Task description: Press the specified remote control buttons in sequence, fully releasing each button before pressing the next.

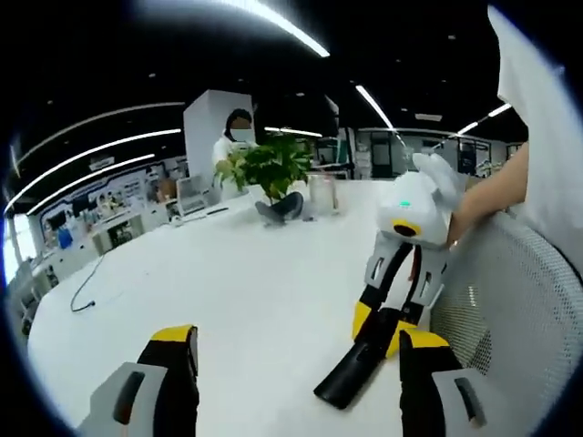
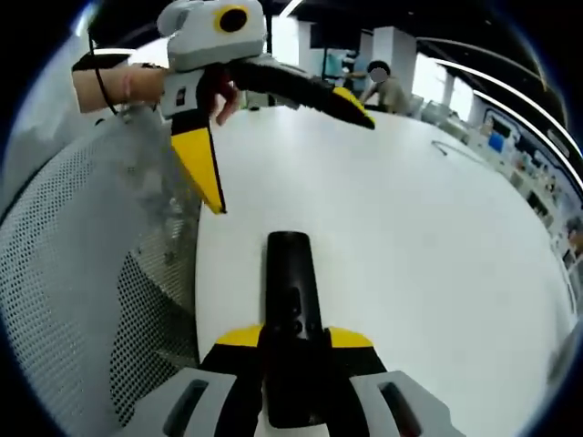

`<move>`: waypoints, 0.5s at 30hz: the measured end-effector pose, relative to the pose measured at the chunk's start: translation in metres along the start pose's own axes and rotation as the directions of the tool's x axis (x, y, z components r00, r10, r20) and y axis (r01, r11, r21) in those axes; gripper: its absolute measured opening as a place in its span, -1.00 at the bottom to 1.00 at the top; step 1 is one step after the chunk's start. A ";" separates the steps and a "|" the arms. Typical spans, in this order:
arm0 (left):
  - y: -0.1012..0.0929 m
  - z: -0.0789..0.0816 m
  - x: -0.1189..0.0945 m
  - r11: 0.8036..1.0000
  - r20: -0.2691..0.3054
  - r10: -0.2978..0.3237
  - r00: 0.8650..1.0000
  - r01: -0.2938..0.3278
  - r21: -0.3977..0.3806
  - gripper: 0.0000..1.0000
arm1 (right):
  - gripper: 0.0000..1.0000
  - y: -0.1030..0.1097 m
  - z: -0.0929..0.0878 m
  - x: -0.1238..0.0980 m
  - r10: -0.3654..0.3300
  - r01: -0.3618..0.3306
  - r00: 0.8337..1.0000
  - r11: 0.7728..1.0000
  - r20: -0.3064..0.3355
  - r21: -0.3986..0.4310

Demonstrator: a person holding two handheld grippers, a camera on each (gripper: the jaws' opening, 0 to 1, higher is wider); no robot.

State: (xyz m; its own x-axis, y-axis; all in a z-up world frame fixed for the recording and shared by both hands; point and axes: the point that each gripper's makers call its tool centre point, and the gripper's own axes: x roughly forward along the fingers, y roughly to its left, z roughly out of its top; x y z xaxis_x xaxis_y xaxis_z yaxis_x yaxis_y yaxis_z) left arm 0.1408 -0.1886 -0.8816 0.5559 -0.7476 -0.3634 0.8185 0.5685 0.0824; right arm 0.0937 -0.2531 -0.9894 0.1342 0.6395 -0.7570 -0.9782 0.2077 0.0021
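Black remote control (image 2: 291, 309), clamped in the right gripper (image 2: 293, 341), may slip when the spread-jawed left gripper (image 1: 296, 350) presses a button.

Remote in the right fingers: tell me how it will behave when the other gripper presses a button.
The remote looks like a rigid bar, so it probably won't flex. The right gripper clamps only its near end, so a press may lever the far end down. Its glossy shell could slip.
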 end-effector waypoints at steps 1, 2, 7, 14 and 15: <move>0.002 0.003 -0.003 1.000 0.011 0.015 1.000 -0.015 -0.008 0.98 | -0.57 0.000 0.000 0.000 0.000 0.000 1.000 1.000 0.000 -0.001; 0.003 0.005 -0.006 0.999 0.016 0.025 1.000 -0.025 -0.024 1.00 | -0.57 0.000 0.000 0.000 0.000 0.000 1.000 1.000 0.000 -0.001; 0.010 0.027 -0.027 0.986 0.125 0.141 0.982 -0.128 -0.105 1.00 | -0.57 0.000 0.000 0.000 -0.001 0.001 1.000 1.000 -0.001 -0.002; 0.012 0.033 -0.058 0.967 0.158 0.250 0.955 -0.238 -0.090 1.00 | -0.57 0.000 0.000 0.000 -0.002 0.002 1.000 1.000 0.001 0.001; 0.014 0.035 -0.063 0.963 0.174 0.268 0.948 -0.258 -0.080 1.00 | -0.57 0.000 0.000 0.000 -0.002 0.002 1.000 1.000 0.001 0.002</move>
State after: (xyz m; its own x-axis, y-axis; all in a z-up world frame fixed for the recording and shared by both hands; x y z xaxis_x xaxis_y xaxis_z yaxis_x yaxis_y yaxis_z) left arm 0.1221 -0.1457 -0.8250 0.7714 -0.6158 -0.1607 0.6333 0.7675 0.0993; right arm 0.0939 -0.2531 -0.9891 0.1361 0.6400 -0.7562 -0.9777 0.2101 0.0018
